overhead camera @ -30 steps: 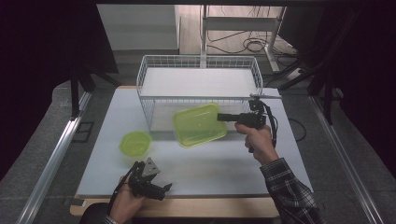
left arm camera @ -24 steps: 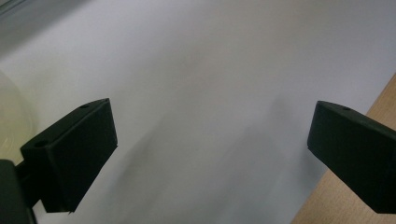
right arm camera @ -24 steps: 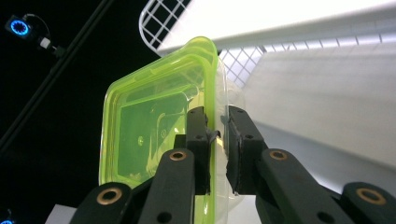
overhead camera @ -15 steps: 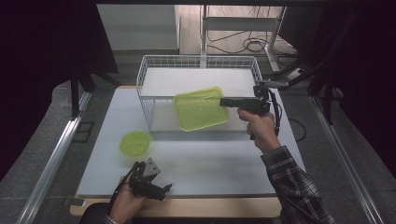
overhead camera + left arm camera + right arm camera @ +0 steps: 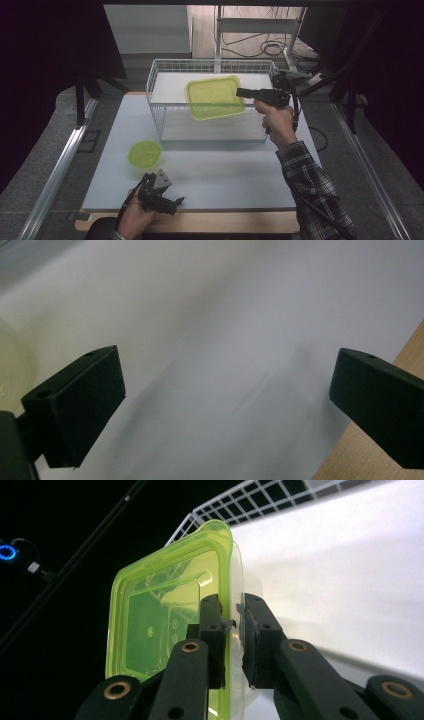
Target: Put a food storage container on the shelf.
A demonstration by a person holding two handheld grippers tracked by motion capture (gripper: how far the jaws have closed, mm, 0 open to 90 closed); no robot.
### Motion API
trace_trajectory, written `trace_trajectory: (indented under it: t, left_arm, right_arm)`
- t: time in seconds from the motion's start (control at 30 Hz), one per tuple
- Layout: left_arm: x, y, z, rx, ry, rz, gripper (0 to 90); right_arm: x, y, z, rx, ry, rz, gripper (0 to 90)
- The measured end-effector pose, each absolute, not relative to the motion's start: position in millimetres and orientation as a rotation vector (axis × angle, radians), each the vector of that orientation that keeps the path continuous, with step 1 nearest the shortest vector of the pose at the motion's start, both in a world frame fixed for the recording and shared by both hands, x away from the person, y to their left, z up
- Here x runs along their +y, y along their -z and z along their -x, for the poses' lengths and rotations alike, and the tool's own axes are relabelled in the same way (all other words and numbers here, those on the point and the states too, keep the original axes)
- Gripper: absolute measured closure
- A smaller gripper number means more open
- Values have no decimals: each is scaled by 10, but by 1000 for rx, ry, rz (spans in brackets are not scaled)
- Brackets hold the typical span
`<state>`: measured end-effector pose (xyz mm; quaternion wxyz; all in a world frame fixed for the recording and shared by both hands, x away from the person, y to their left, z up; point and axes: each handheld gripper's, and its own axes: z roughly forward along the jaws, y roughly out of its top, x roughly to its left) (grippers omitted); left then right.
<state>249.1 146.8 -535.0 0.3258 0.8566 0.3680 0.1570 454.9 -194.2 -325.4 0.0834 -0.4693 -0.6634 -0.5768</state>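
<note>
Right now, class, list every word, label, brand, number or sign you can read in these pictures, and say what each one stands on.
None can be read.
The green container held by the right gripper carries faint moulded marks on its base, too small and blurred to read.
The small green lid, wire basket, white table and left gripper show no lettering.

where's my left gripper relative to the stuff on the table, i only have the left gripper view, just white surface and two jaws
Observer: The left gripper rests at the near edge of the table, jaws open, just short of a small round green lid.
Operator: and the other hand
Observer: The right gripper holds a square green container by its rim, above the wire basket.
Operator: flat or tipped
Observer: Tipped, its lidded face towards the high camera.
</note>
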Motion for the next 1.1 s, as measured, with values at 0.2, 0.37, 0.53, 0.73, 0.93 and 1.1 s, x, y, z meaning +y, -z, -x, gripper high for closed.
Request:
trace_trajectory:
  t: [0.2,0.37,0.53,0.73,0.93,1.1]
  left_arm:
    - [1470,5351,-2492,966,-410,-2246,12]
    - [1470,5353,-2492,968,-406,-2248,12]
    - [1471,5354,-2492,967,-408,-2250,12]
    - [1472,5356,-2492,966,-407,-2251,12]
    - [1467,5361,-2491,967,-402,-2253,12]
    - [1465,5364,-2491,965,-401,-2258,12]
  right_arm:
    - [-1921,3182,-4651,-1986,1755,1456,801]
    - [-1905,3138,-4723,-1991,1767,1501,801]
    - [-1860,3103,-4810,-2013,1777,1557,801]
    - [-1827,3133,-4884,-2007,1778,1607,801]
    - [-1812,3188,-4928,-2010,1770,1644,800]
    - [-1816,3225,-4946,-2005,1772,1661,798]
